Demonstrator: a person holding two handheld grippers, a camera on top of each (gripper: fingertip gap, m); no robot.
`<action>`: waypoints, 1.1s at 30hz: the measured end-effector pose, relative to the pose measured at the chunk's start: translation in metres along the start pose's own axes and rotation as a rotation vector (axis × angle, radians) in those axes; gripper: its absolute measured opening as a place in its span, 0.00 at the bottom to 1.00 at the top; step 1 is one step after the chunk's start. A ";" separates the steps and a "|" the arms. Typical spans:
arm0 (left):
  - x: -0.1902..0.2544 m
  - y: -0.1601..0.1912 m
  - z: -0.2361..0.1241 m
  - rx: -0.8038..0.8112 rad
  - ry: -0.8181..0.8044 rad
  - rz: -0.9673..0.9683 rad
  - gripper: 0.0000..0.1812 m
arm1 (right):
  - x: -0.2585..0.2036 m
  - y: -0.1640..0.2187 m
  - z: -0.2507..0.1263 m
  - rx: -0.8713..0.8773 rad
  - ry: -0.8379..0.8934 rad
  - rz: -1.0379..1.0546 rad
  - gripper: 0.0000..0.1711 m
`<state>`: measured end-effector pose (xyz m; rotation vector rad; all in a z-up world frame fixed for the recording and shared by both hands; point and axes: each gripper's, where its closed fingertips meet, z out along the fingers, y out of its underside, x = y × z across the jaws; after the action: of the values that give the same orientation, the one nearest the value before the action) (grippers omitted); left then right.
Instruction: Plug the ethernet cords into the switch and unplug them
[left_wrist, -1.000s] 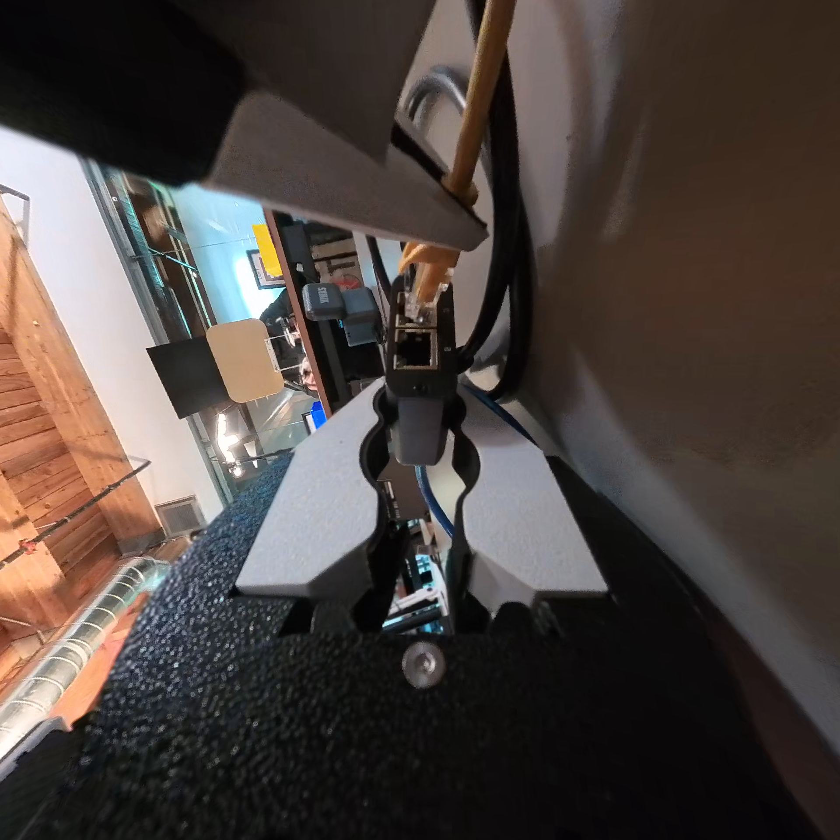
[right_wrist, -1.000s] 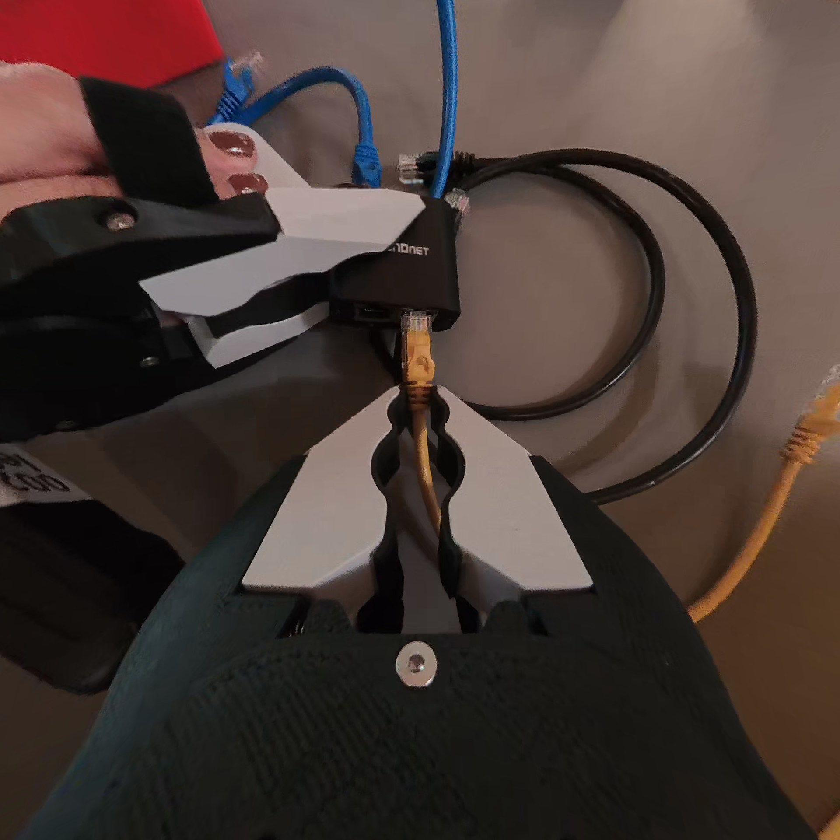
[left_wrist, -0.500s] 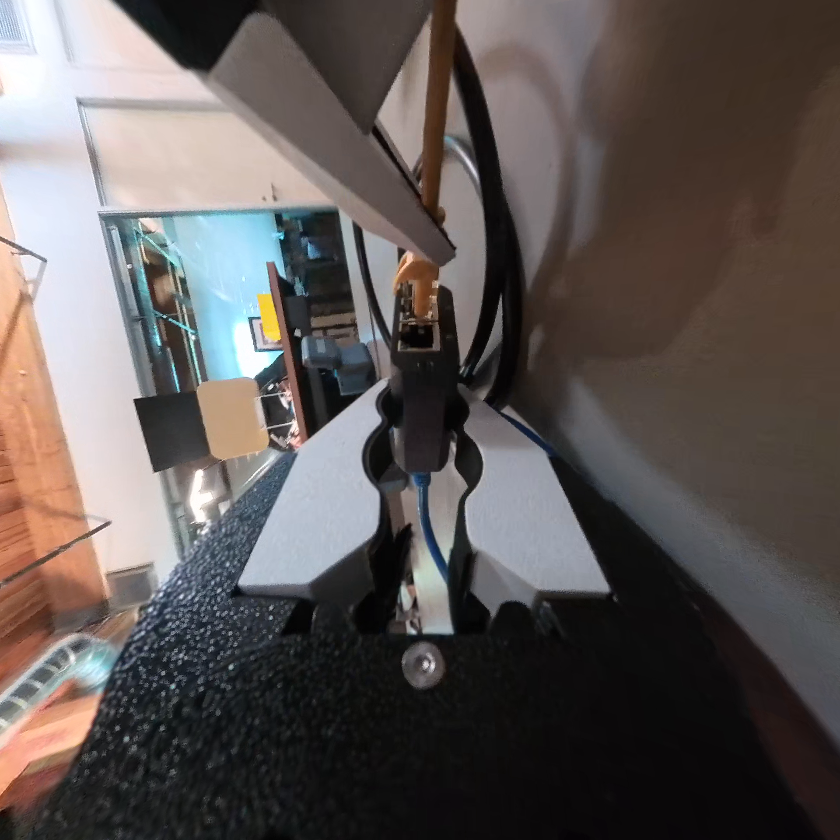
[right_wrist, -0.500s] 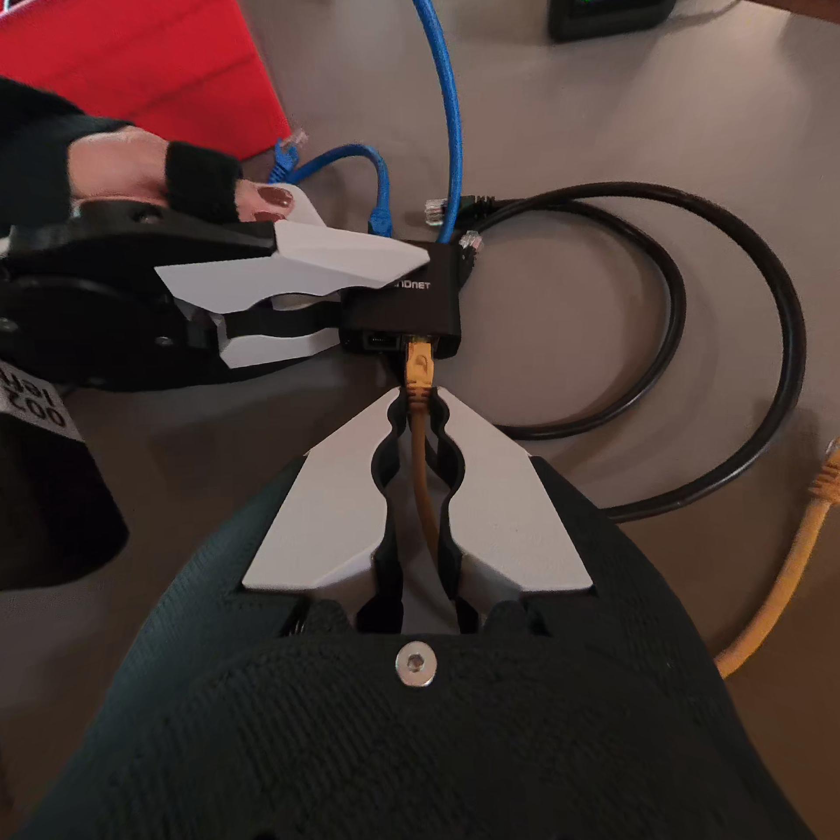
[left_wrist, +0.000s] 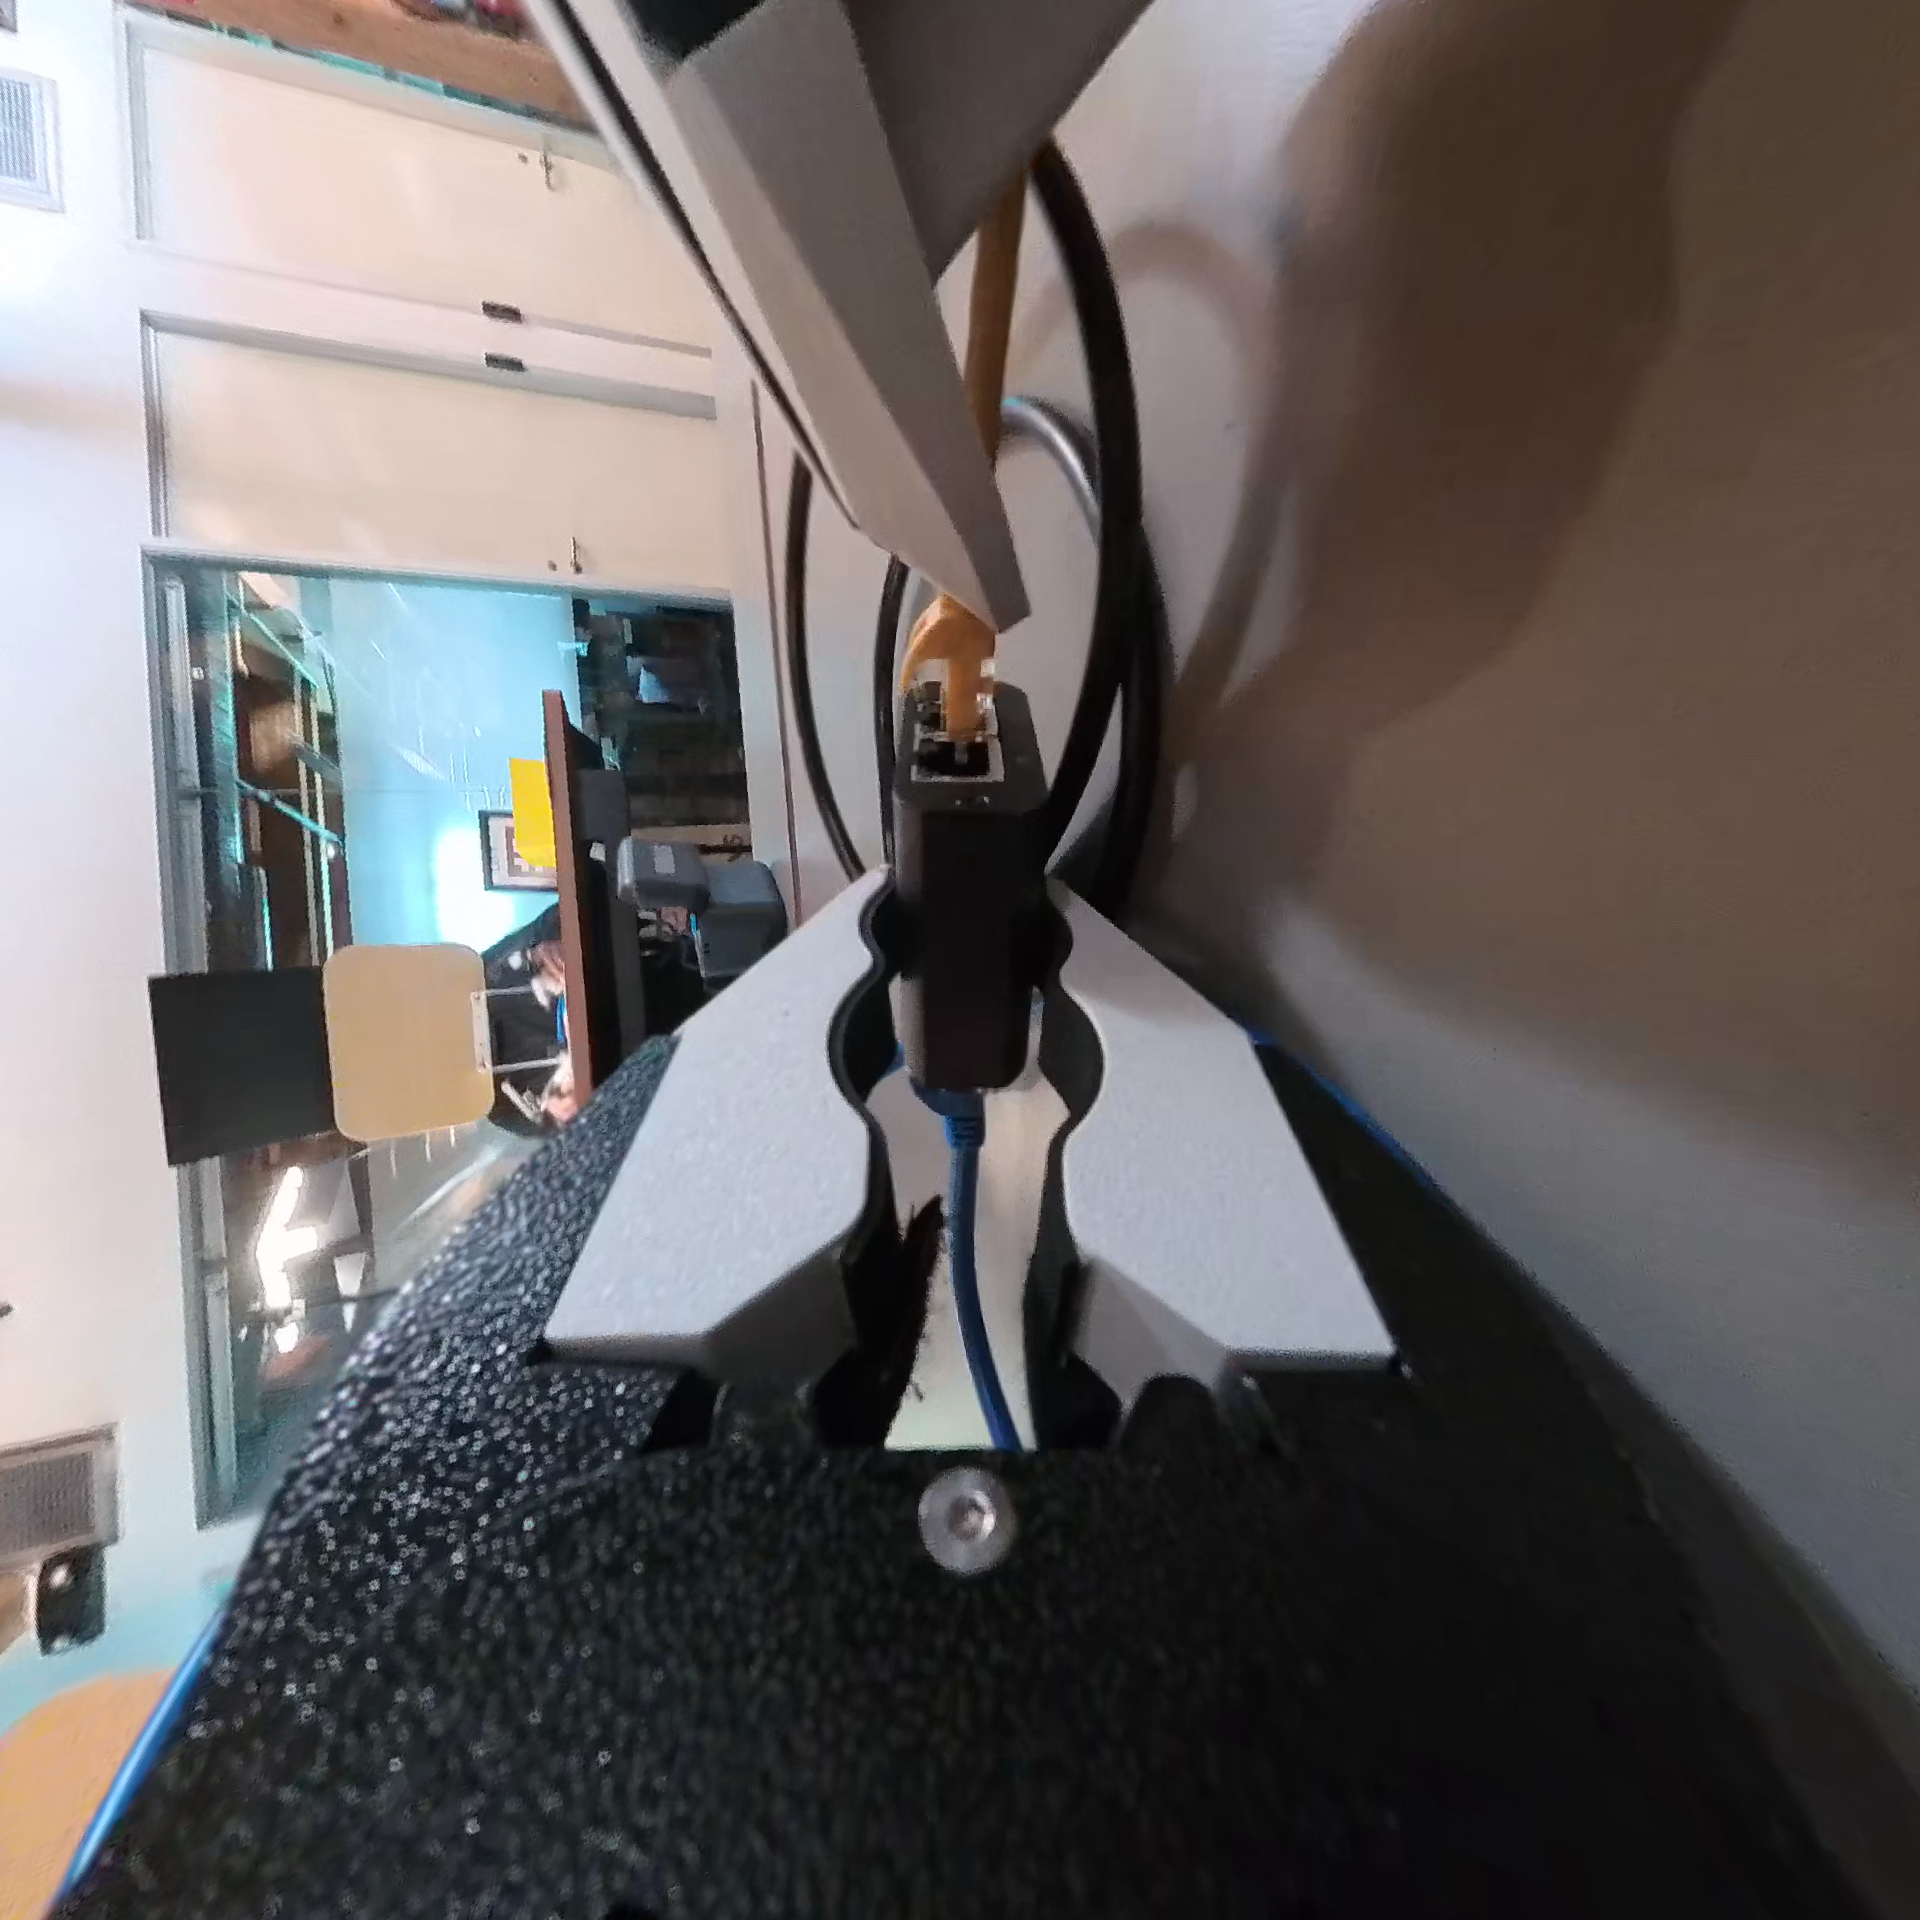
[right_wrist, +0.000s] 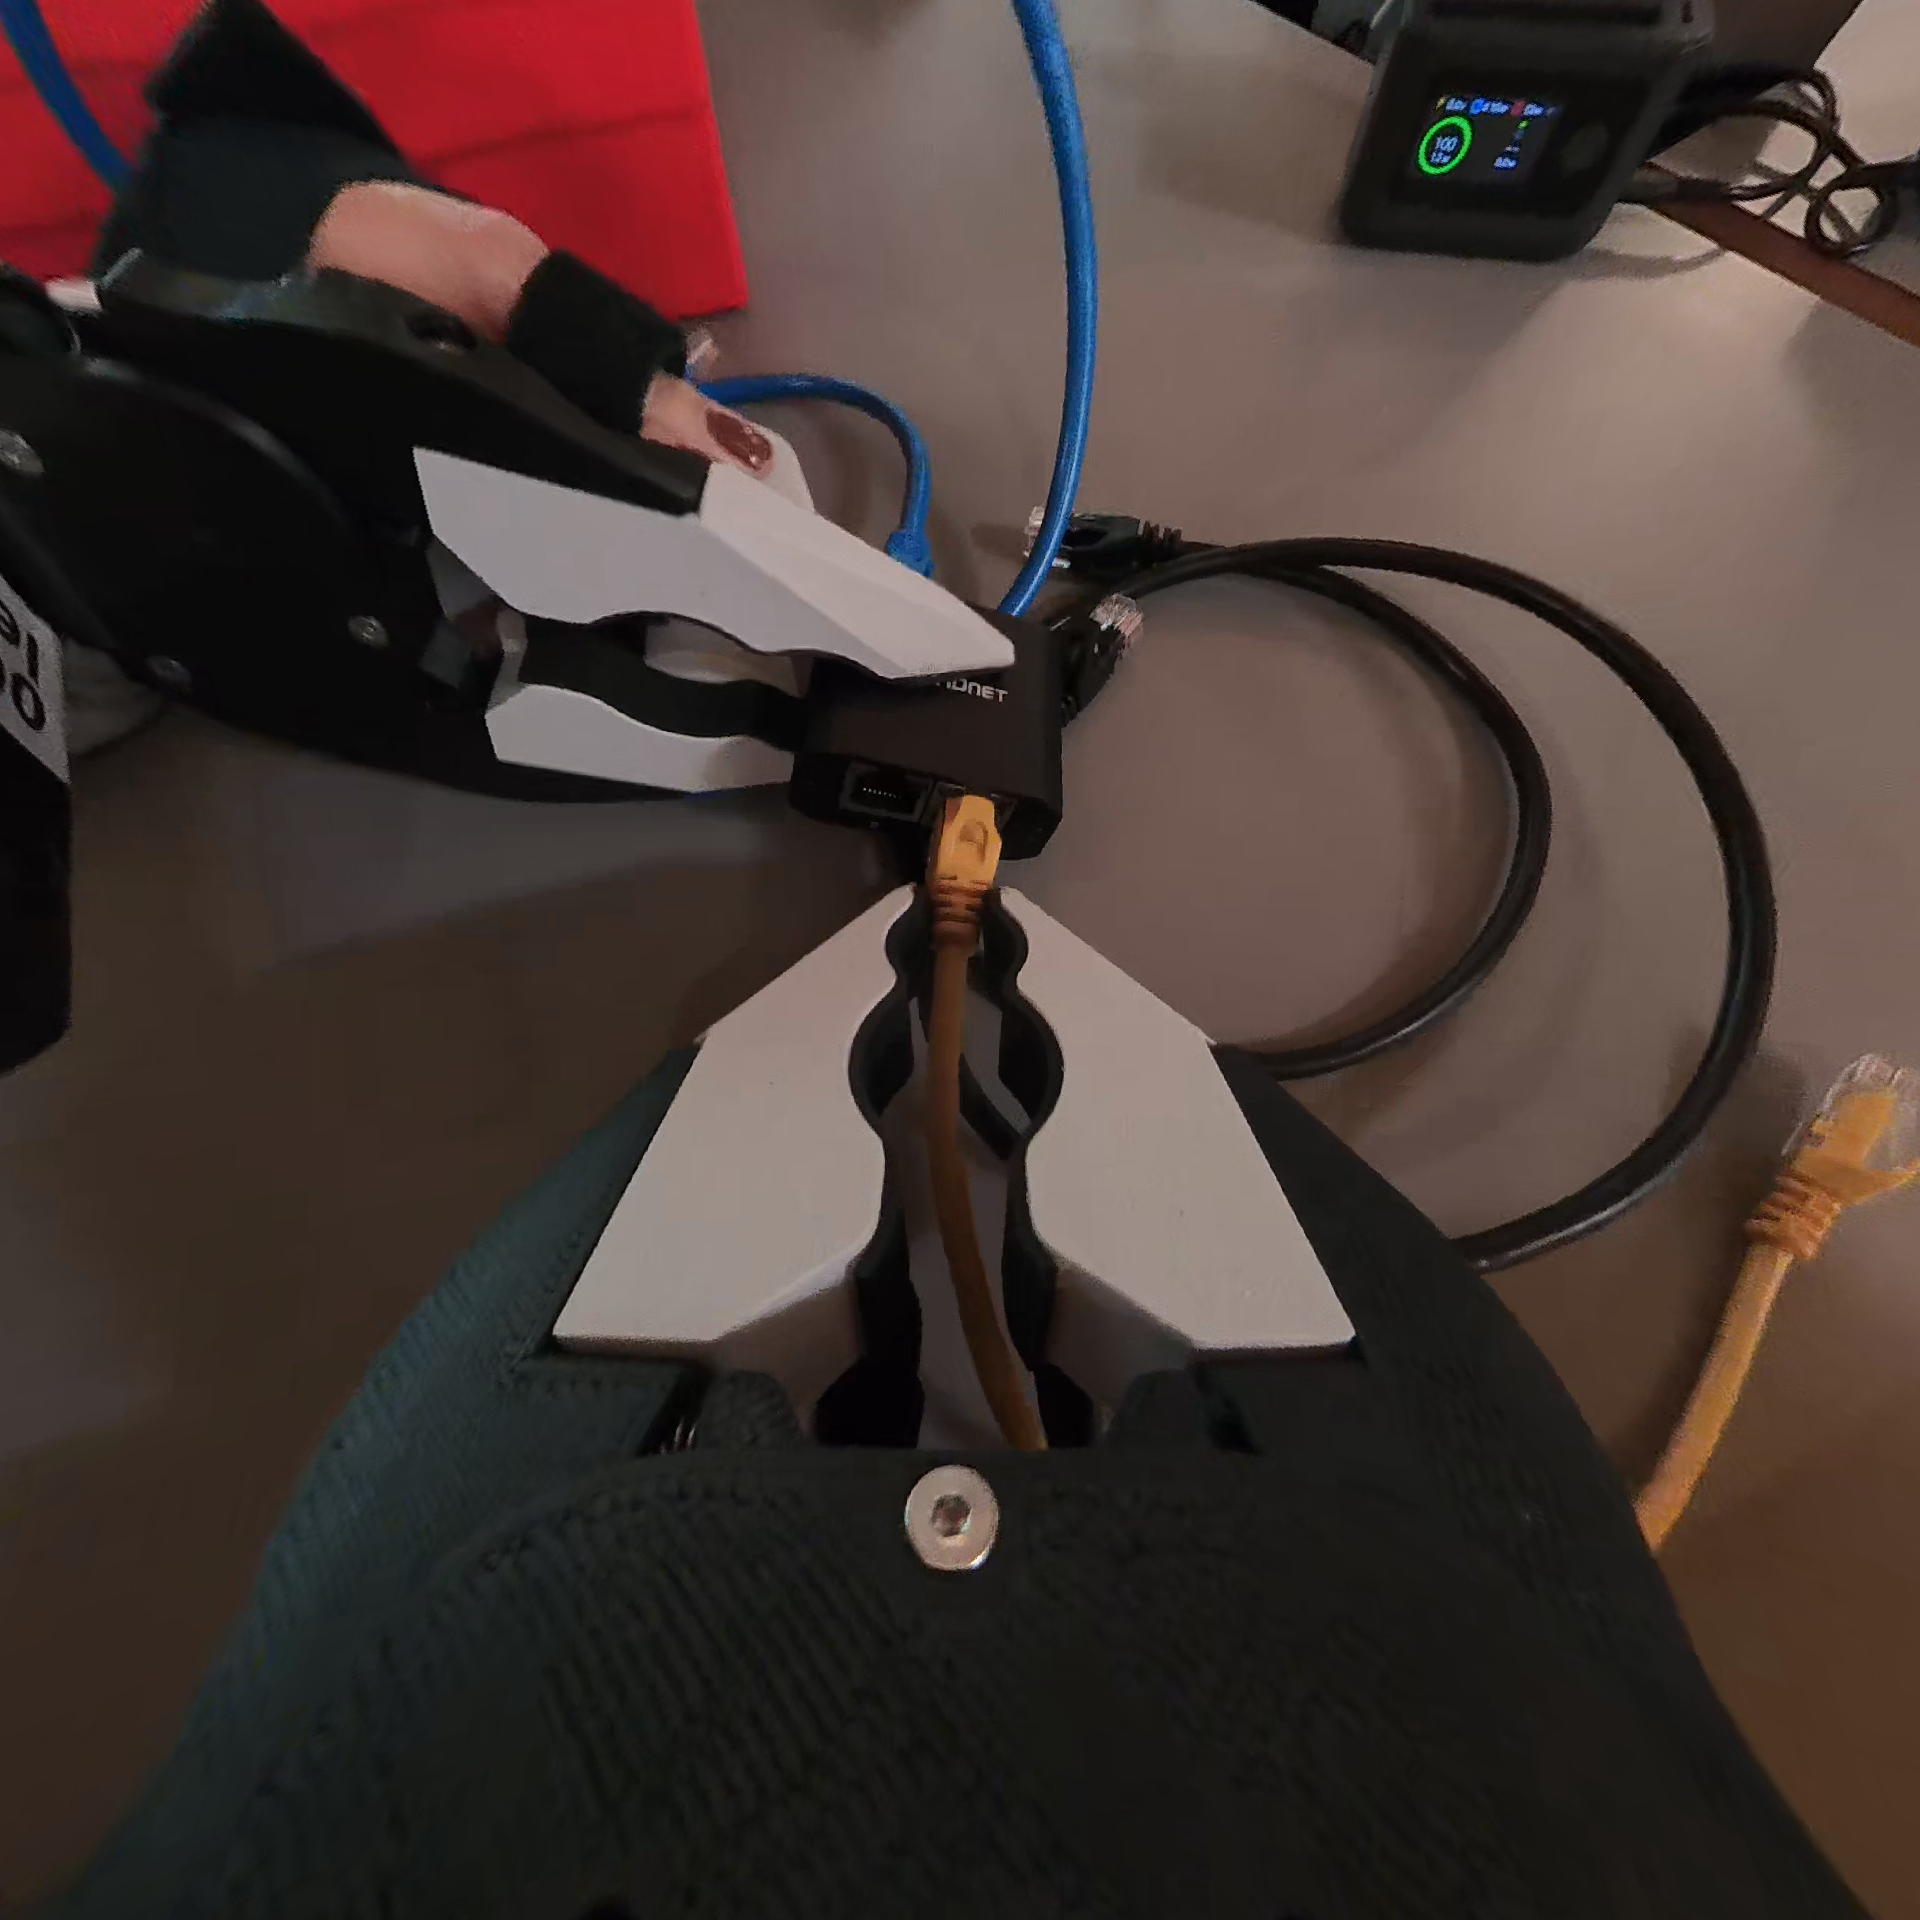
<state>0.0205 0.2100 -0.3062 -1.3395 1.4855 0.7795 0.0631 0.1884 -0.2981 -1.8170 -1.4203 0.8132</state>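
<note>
Grey table; switch flat, ports toward right gripper

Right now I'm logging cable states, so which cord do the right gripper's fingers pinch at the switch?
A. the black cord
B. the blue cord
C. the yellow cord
C: the right gripper is closed on the yellow cord, whose plug sits at the switch port.

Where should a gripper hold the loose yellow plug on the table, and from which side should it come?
Grip the ribbed boot just behind the clear tip of the loose yellow plug, pinching its two sides from above. It lies flat on the table, apart from the black cord, with its cable trailing toward the camera, so the boot is likely the firmest, most open part.
</note>
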 end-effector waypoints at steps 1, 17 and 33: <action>-0.001 0.002 0.001 -0.020 -0.012 -0.012 0.12 | 0.002 -0.001 0.000 0.019 -0.001 0.019 0.05; 0.006 -0.024 -0.018 0.183 -0.062 0.064 0.12 | 0.030 -0.067 -0.059 0.496 0.362 -0.279 0.15; 0.015 -0.045 -0.023 0.210 -0.043 0.084 0.12 | 0.026 -0.019 0.067 -0.423 0.009 0.135 0.14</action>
<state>0.0594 0.1744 -0.3062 -1.1035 1.5513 0.6807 0.0037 0.2260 -0.3232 -2.2499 -1.5639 0.5979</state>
